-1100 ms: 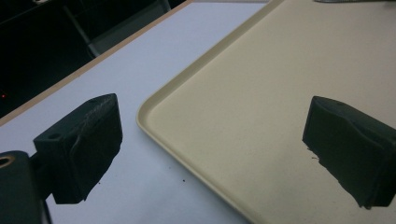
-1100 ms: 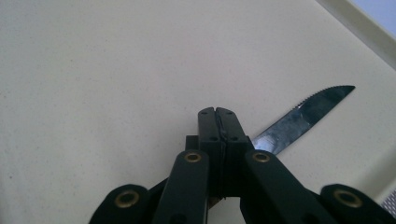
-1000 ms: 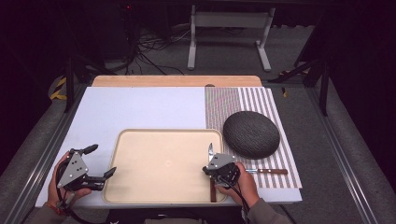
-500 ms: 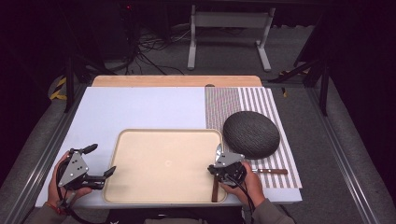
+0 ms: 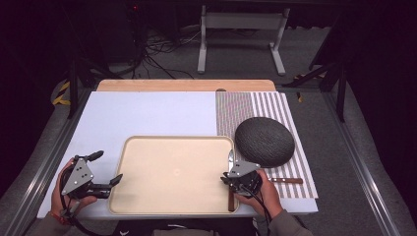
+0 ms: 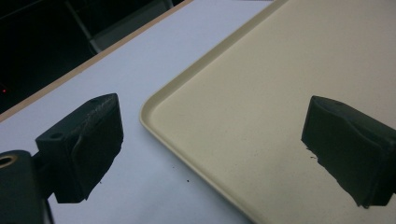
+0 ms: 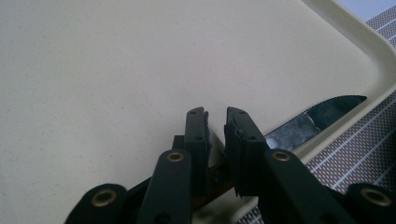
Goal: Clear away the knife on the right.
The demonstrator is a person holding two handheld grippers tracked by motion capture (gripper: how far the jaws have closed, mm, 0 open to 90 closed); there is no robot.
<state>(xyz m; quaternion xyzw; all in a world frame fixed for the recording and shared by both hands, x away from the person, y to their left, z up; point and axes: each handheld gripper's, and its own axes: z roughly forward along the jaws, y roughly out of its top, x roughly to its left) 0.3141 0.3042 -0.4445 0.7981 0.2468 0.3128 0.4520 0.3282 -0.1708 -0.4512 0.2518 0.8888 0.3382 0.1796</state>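
Left gripper [image 6: 210,135] gapes wide and empty, straddling the tray [image 6: 261,93] corner. Right gripper [image 7: 215,116] has just been cracking its jaws apart, serrated knife [image 7: 308,123] handle loose between them. The blade rides the rim toward 2 o'clock, so it could tip out onto the striped placemat [image 7: 369,154]

White table [image 5: 147,113], tray [image 5: 147,196], striped mat [image 5: 246,105]

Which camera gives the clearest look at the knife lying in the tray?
The right gripper view: the knife shows its serrated blade close up along the tray rim. The high view gives a small sliver; the left gripper view adds nothing.
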